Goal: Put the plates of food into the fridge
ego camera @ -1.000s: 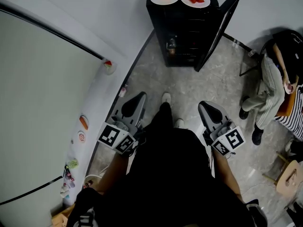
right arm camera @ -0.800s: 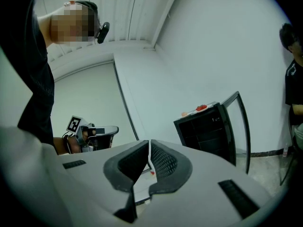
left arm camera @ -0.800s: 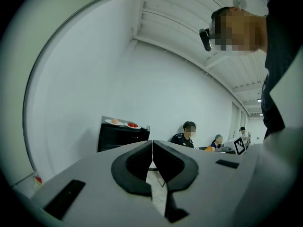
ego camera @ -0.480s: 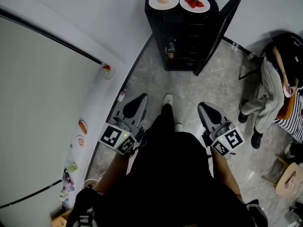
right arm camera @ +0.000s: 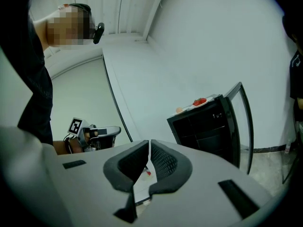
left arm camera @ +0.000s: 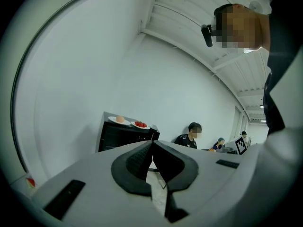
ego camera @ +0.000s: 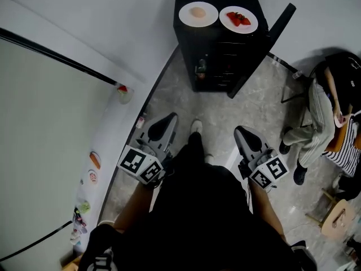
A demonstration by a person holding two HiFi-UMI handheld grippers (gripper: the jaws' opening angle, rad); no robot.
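Observation:
A small black fridge (ego camera: 220, 44) stands against the far wall with its door (ego camera: 265, 44) swung open to the right. On its top sit two white plates: one with a pale round bun (ego camera: 198, 13), one with red strawberries (ego camera: 238, 19). Both plates also show in the left gripper view (left arm camera: 129, 122) and the right gripper view (right arm camera: 195, 103). My left gripper (ego camera: 167, 121) and right gripper (ego camera: 241, 132) are held low by my hips, well short of the fridge. Both are shut and hold nothing.
A white wall with stickers (ego camera: 96, 161) runs along my left. A seated person (ego camera: 324, 103) in dark and striped clothes is at the right, with a wooden stool (ego camera: 338, 219) beside. Grey marble floor (ego camera: 225, 112) lies between me and the fridge.
The view has shifted: the fridge and plates sit a little lower and nearer in the head view. Both grippers stay by my hips, still shut.

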